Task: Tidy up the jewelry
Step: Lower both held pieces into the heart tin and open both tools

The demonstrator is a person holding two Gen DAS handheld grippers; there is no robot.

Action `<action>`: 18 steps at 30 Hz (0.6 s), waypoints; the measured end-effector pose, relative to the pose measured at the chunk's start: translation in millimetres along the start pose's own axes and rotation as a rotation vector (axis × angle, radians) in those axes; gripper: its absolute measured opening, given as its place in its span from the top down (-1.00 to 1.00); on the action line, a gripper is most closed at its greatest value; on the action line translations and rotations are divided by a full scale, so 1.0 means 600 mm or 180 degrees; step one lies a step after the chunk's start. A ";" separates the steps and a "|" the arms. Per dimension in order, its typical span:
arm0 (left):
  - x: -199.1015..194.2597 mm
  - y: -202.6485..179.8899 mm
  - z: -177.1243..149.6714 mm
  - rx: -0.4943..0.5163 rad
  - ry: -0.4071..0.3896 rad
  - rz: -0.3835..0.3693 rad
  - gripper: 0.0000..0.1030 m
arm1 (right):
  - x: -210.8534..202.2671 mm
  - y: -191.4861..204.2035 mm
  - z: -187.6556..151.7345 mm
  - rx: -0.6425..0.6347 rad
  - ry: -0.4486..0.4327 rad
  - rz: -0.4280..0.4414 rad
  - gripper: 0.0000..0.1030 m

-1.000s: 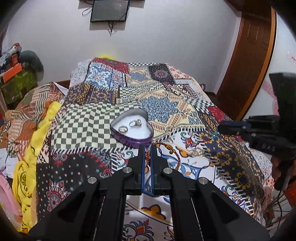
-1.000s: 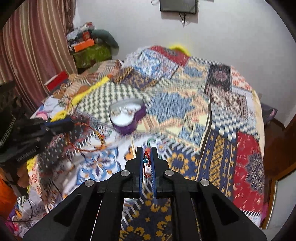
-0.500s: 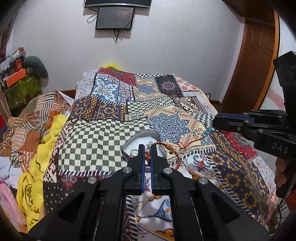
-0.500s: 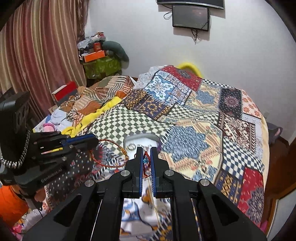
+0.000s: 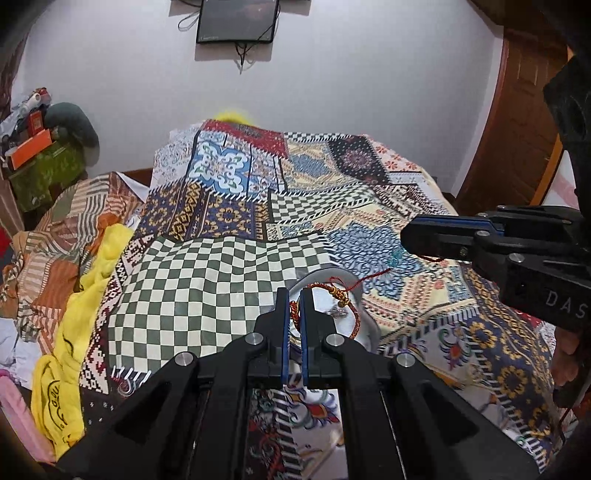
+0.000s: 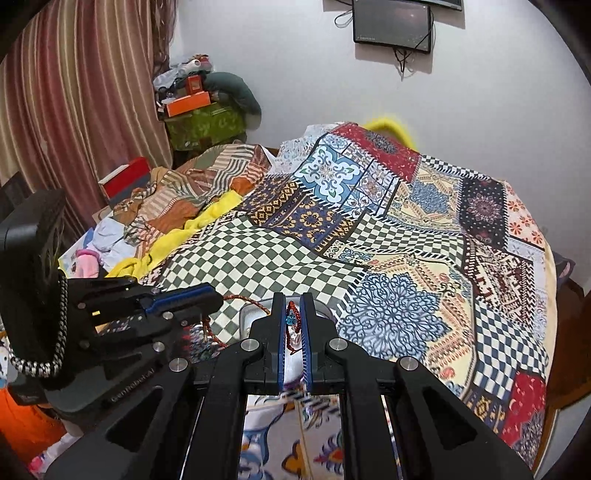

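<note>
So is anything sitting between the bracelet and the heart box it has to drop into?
Nothing visible. The red bracelet hangs from the left gripper right over the open heart box, its cord end pinched in the right gripper. Only small rings lie inside the box.

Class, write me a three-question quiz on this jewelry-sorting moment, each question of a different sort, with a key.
1. True or false: the left gripper is shut on the red braided bracelet.
2. Multiple choice: the bracelet loop hangs over which thing? A) the yellow cloth B) the heart-shaped box C) the wall screen
3. Fill in: between the fingers of the right gripper, on the red cord, sits a small ____ bead.

Key: 1 true; 2 B; 3 blue. The box lies on the patchwork bedspread, partly hidden behind the left gripper.
</note>
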State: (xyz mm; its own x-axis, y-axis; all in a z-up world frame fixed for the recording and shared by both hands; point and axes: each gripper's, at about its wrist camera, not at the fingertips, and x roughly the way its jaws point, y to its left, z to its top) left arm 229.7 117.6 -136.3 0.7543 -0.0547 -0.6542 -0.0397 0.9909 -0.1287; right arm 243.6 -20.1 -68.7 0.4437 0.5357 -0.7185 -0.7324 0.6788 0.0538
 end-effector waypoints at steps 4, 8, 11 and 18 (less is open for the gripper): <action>0.036 0.011 -0.001 -0.0032 0.0101 -0.0013 0.94 | 0.035 -0.009 0.003 0.0052 0.0112 0.0033 0.87; 0.067 0.016 -0.005 -0.0042 0.0218 -0.0012 0.94 | 0.070 -0.011 -0.002 0.0050 0.0273 0.0035 0.87; 0.084 0.017 -0.009 -0.0046 0.0305 -0.0033 0.94 | 0.090 -0.013 -0.012 0.0050 0.0403 0.0066 0.87; 0.091 0.008 -0.019 0.0013 0.0356 -0.0040 0.94 | 0.105 -0.013 -0.032 0.0029 0.0586 0.0120 0.87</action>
State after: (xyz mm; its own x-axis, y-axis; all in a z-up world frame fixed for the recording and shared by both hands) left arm 263.4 118.1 -181.0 0.6768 -0.0802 -0.7318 -0.0279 0.9905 -0.1344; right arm 267.4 -1.0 -127.8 0.3132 0.4604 -0.8306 -0.7417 0.6648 0.0889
